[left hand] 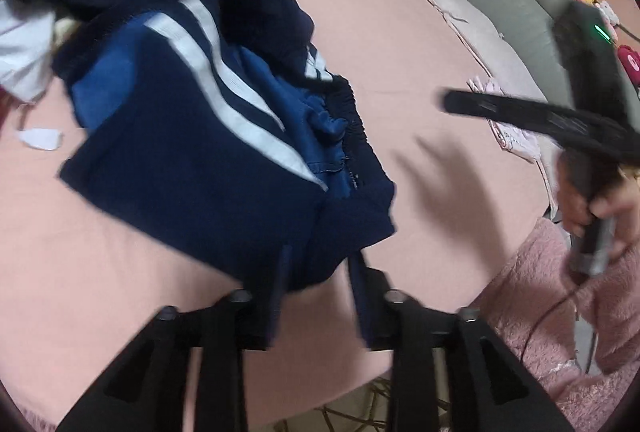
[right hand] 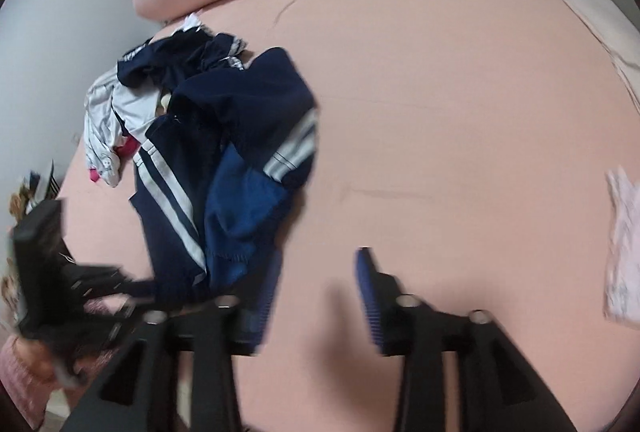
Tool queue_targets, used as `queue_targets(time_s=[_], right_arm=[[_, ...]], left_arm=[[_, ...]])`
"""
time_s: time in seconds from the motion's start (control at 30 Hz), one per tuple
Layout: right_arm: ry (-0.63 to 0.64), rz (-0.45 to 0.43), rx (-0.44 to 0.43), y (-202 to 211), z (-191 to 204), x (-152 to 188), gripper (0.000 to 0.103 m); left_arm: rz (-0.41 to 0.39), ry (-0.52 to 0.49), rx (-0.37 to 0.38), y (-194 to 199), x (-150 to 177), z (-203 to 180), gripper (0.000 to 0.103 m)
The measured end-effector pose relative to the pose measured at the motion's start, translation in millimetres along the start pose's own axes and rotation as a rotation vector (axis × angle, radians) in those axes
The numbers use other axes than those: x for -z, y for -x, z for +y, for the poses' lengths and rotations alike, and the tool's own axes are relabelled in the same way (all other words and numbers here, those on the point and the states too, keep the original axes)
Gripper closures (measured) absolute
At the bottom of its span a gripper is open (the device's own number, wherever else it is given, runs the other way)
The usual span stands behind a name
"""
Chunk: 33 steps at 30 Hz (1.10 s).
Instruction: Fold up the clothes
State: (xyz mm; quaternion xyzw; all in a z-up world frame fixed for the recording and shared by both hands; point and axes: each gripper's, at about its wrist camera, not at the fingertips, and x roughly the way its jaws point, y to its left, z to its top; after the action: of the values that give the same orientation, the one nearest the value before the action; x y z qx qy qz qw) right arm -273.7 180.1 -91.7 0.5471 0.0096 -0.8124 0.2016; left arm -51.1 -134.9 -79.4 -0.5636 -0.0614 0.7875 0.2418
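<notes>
Soft indoor light, motion blur thruout, fisheye warp, dark vignette at edges.

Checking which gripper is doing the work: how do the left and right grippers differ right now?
The left gripper has the near edge of the navy striped garment between its open jaws; the right gripper has only bare pink sheet between its jaws. The left sits at the garment, the right off to its side. Both are open.
</notes>
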Motion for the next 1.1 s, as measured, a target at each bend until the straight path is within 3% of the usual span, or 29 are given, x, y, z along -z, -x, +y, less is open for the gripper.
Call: queue_targets(time_s=[0.13,0.27,0.37,0.5,0.57,0.67,0.7,0.73,0.8,0.83,0.87,0.93,1.03,1.1], right_arm=[[0.110,0.036,0.023,-56,22,-26,0.056],[0.128,0.168,0.057,-104,30,-18,0.057],[0.116,0.117,0.056,-98,30,0,0.062],[0.128,0.127,0.063,-90,29,13,0.068],[0.133,0.149,0.068,-86,28,19,0.068],[0.134,0.189,0.055,-76,24,35,0.068],[0.131,0.217,0.027,-71,24,44,0.068],[0.130,0.252,-0.006,-66,25,54,0.068],[0.152,0.333,-0.103,-56,35,72,0.068],[0.164,0.355,-0.144,-49,39,76,0.068],[0.173,0.351,-0.163,-41,42,77,0.068],[0.169,0.227,-0.125,-15,42,65,0.068],[0.166,0.064,-0.007,-2,42,48,0.065],[0.186,0.079,-0.008,-20,46,44,0.063]], left_arm=[[-0.045,0.032,-0.010,15,11,2,0.067],[-0.138,0.095,-0.023,25,2,-11,0.067],[-0.151,0.107,-0.025,3,-5,-20,0.067],[-0.057,0.025,-0.205,-45,-9,-28,0.069],[-0.058,-0.010,-0.299,-40,-9,-32,0.073],[-0.053,-0.054,-0.604,-23,-3,-22,0.078],[-0.035,-0.020,-0.629,-17,0,-9,0.078],[-0.011,0.042,-0.599,-11,3,8,0.078],[0.001,0.185,-0.452,5,6,32,0.078],[-0.034,0.194,-0.370,14,5,28,0.078],[-0.069,0.203,-0.287,23,4,24,0.078],[-0.121,0.144,-0.153,29,-1,-4,0.077],[-0.064,0.045,-0.216,-11,-5,-29,0.065],[-0.025,-0.021,-0.258,-37,-8,-46,0.064]])
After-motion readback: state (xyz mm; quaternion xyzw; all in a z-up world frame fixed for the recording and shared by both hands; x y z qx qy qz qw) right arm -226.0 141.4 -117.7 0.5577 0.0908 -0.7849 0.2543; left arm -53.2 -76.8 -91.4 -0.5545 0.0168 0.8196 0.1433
